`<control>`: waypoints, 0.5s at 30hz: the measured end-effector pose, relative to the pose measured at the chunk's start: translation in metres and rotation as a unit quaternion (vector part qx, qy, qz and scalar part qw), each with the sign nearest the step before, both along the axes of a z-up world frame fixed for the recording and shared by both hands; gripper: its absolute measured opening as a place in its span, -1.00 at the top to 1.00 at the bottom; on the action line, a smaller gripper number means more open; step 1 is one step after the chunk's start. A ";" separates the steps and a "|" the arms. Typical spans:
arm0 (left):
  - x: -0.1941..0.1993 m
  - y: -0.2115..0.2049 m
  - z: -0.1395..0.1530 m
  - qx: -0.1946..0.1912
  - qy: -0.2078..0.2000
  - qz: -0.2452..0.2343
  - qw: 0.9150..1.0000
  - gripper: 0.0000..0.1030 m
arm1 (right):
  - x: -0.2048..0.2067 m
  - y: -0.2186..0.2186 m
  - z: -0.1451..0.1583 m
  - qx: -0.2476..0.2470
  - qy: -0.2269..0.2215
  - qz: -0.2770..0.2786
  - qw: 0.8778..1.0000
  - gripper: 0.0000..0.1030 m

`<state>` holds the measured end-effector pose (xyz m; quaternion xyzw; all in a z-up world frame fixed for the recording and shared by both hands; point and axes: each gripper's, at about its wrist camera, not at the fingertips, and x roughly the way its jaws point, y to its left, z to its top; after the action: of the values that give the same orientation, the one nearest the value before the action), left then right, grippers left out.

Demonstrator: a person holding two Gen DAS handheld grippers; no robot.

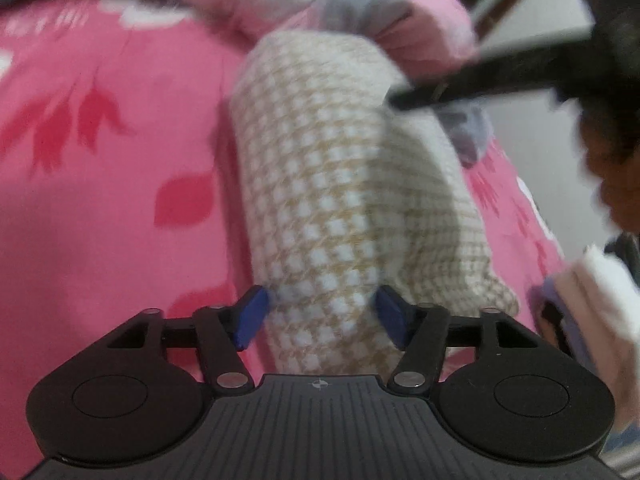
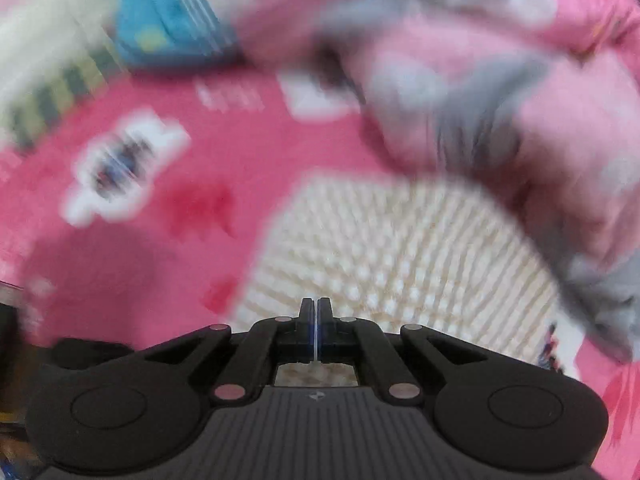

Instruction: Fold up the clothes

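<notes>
While the checked beige garment (image 1: 352, 184) lies bunched lengthwise on the pink floral bed (image 1: 100, 184), its long axis runs straight away from the left tongs (image 1: 322, 314), spread around its near end. Right tongs (image 2: 316, 320) pressed together, over the same nubby weave; what they pinch, can't tell.

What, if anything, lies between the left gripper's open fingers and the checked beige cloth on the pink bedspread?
Nothing visible. The left gripper already has the checked cloth between its blue pads, with no other item between them. The pink-and-grey garment lies beyond the cloth's far end.
</notes>
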<state>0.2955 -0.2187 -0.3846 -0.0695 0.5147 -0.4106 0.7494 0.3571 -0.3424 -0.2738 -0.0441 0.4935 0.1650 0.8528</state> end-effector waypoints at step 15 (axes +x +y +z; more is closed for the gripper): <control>0.015 0.012 -0.011 -0.016 0.033 -0.005 0.999 -0.39 | 0.057 0.006 -0.080 -0.043 0.045 -0.033 0.998 1.00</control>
<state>0.3107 -0.2070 -0.3954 -0.0927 0.5330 -0.4199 0.7287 0.4143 -0.3368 -0.3535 -0.0568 0.5392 0.1171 0.8320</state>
